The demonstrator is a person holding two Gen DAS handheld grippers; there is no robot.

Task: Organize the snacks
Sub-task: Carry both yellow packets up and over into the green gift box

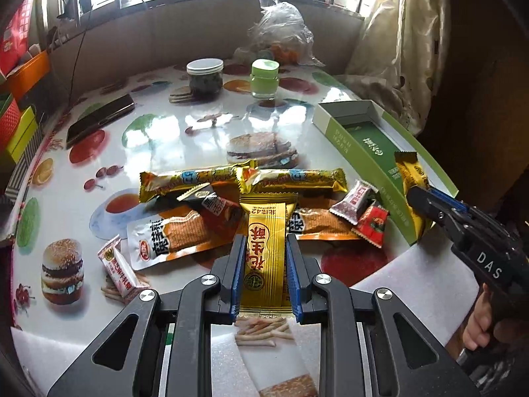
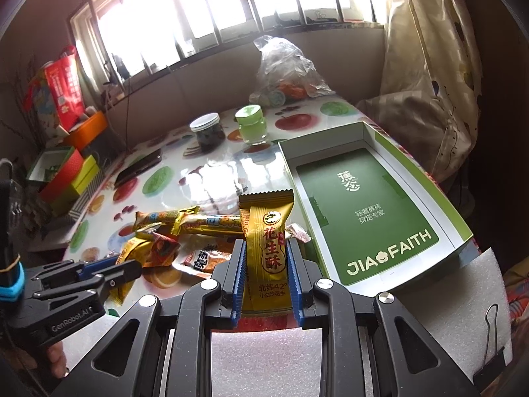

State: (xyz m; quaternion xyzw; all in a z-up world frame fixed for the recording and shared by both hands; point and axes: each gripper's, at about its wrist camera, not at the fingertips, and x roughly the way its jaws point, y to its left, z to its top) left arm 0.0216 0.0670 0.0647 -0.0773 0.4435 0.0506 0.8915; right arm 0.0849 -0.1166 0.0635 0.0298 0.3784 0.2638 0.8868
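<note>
My left gripper (image 1: pixel 264 248) is shut on a gold peanut-crisp packet (image 1: pixel 266 248) that lies at the near edge of the snack pile (image 1: pixel 231 211) on the table. My right gripper (image 2: pixel 266 254) is shut on another gold peanut-crisp packet (image 2: pixel 269 244) and holds it upright, just left of the open green box (image 2: pixel 367 211). In the left wrist view the right gripper (image 1: pixel 420 198) reaches over the box's (image 1: pixel 370 145) near end with its packet (image 1: pixel 410 175). In the right wrist view the left gripper (image 2: pixel 109 269) lies at the pile (image 2: pixel 185 231).
A dark jar (image 1: pixel 204 76), a green jar (image 1: pixel 264 77) and a plastic bag (image 1: pixel 281 33) stand at the table's far side. A black phone (image 1: pixel 99 119) lies far left. Coloured boxes (image 2: pixel 66 172) are stacked beyond the left edge. White foam (image 2: pixel 456 301) with a binder clip (image 2: pixel 492 354) lies near right.
</note>
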